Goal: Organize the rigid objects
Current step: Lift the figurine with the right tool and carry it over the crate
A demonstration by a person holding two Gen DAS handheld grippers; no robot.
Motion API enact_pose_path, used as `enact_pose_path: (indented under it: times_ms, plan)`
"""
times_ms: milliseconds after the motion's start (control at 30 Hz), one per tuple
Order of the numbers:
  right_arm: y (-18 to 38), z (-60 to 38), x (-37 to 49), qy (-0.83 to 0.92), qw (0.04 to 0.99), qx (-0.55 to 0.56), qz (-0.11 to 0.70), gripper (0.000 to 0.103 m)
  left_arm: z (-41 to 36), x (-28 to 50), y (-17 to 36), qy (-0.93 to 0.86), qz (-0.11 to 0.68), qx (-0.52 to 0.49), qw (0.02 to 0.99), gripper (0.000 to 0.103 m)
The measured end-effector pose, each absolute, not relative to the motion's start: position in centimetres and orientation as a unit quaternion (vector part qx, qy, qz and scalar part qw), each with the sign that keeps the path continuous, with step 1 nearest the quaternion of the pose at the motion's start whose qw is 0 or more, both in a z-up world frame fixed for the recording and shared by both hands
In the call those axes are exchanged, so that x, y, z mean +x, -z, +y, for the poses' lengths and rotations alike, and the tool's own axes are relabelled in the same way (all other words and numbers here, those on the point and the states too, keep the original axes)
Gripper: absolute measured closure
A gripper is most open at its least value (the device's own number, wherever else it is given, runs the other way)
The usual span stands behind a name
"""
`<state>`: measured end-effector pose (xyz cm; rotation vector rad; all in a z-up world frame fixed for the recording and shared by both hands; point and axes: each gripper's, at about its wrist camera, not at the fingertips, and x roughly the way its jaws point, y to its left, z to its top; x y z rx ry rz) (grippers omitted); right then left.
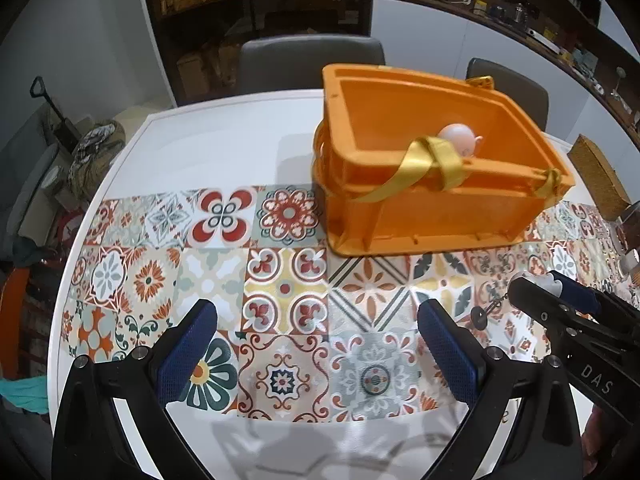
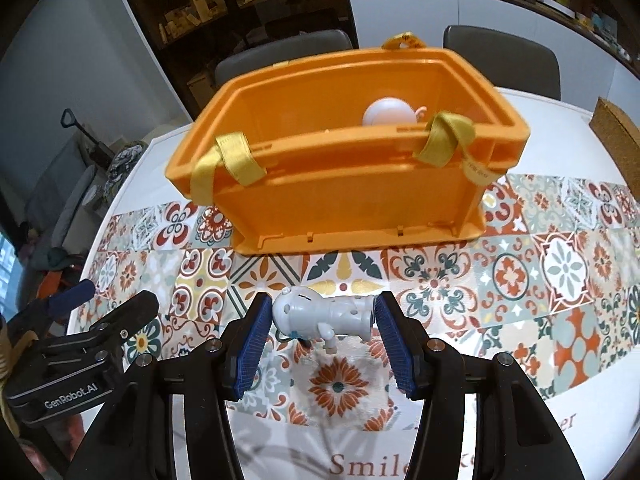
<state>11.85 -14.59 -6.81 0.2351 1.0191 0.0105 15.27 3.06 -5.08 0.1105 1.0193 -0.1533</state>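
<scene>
From the left wrist view, we see our left hand-held gripper (image 1: 318,344) spread wide with nothing between its blue pads, hanging above the tiled counter (image 1: 224,152). The orange crate (image 1: 404,216) stands ahead and to the right, a pink toy (image 1: 460,136) already inside near its near wall. Our right hand-held gripper (image 1: 536,292) shows at the right edge, nearer the crate's front than the left one is.

From the right wrist view, we see the right hand-held gripper (image 2: 324,316) clamped on a white figurine (image 2: 320,316), whose long axis lies crosswise between the pads, head to the left pad and feet to the right. It hangs clear of the counter. The crate sits straight ahead, long side facing us, its open top well above the figurine. We judge the drop needs a lift over the near rim, between the two yellow ribbon loops (image 2: 444,140), where the left half of the interior is free.
</scene>
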Motion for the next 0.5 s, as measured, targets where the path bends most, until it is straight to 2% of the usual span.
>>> enact_pose_path:
  times_ms: [500]
  plan:
    - [2.0, -16.0, 12.3, 0.001, 0.881, 0.097, 0.464, 0.049, 1.7, 15.6, 1.1, 0.096, 0.462, 0.039, 0.881, 0.0]
